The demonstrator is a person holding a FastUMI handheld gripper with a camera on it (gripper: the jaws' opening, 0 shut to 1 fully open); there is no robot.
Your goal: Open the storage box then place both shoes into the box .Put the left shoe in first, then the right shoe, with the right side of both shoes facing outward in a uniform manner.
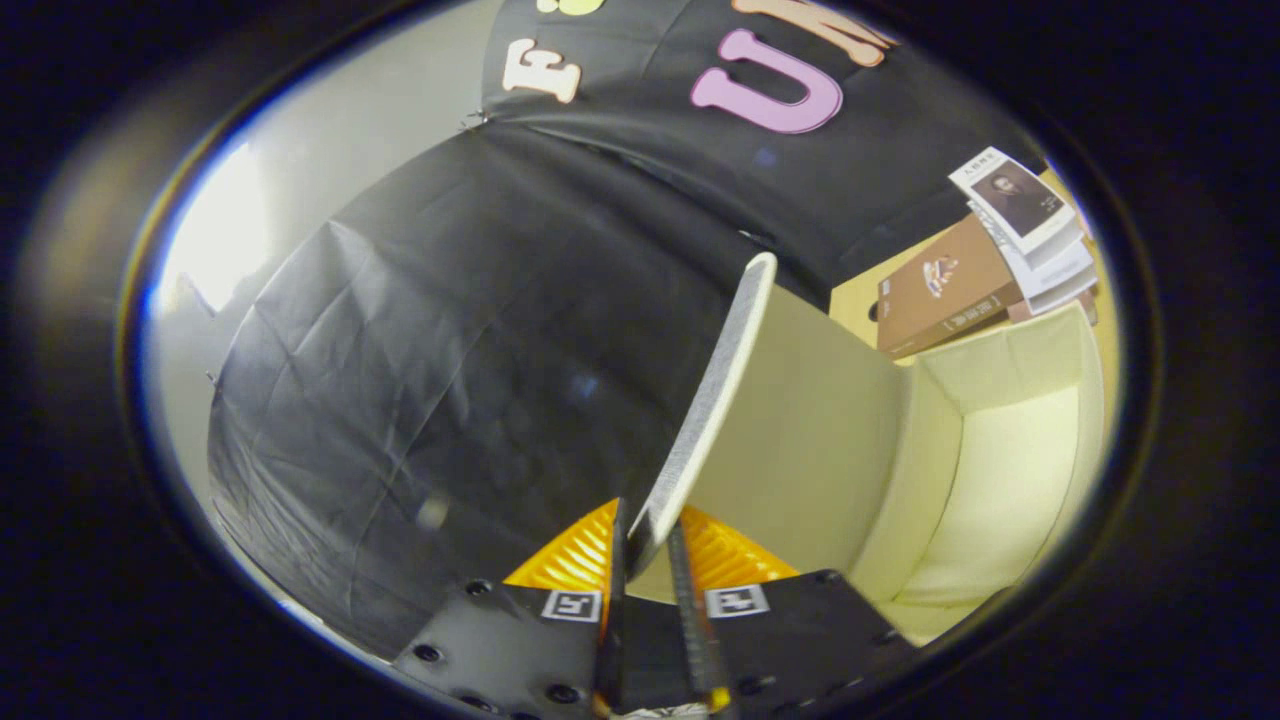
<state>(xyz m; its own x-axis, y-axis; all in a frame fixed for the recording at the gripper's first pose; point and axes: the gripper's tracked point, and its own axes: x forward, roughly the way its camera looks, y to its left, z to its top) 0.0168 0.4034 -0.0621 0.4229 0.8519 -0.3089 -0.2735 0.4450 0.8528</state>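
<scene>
Gripper (650, 545) fingers are pinching the thin grey-edged lid (715, 400) of the cream fabric storage box (1000, 480), lifting it upright; keeping the grip firm should help swing it fully open.

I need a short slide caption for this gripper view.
Tool shut on the raised lid of the cream storage box, books stacked beyond it.

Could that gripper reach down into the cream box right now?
Probably not yet. The gripper is shut on the box's lid, holding it up on edge. The open box lies beside the lid with nothing blocking it, but the fingers must release the lid first.
</scene>
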